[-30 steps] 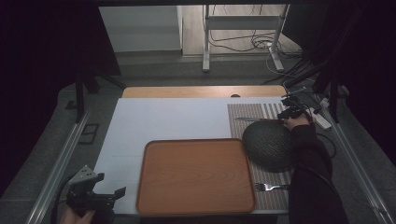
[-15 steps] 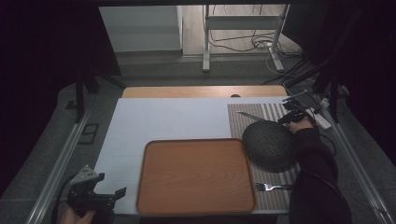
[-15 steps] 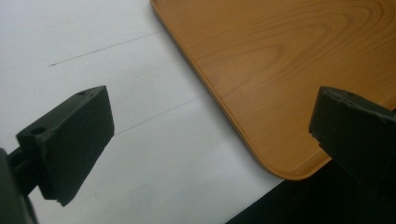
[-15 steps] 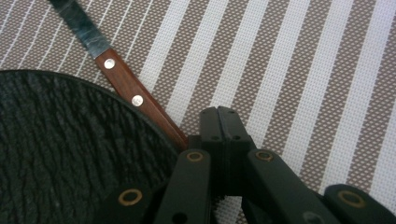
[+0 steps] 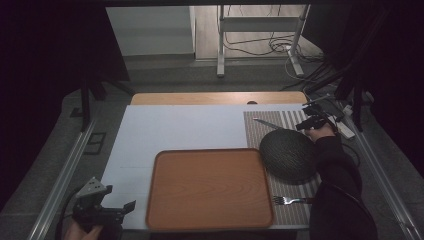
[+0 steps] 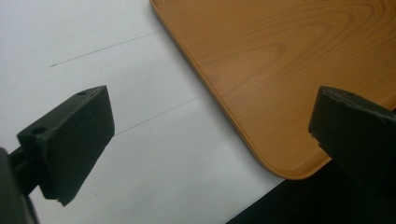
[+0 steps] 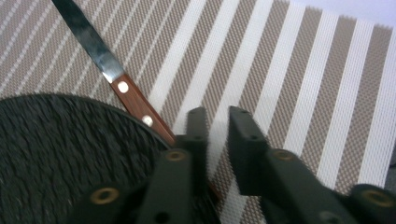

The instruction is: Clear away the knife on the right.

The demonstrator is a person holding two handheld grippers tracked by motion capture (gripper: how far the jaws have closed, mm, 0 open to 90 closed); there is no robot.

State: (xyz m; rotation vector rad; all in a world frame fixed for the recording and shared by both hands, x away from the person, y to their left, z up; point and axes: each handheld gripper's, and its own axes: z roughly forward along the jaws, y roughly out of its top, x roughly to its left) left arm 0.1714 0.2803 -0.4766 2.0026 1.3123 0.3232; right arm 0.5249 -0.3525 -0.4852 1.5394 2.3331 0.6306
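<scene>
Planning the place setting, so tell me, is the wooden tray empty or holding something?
Empty. The wooden tray shows bare wood all over; the fork lies beside it on the striped mat.

trays: one wooden tray
placemats: one striped placemat
round woven mats: one dark mat
knives: one knife
forks: one fork
grippers: two, left gripper, right gripper
</scene>
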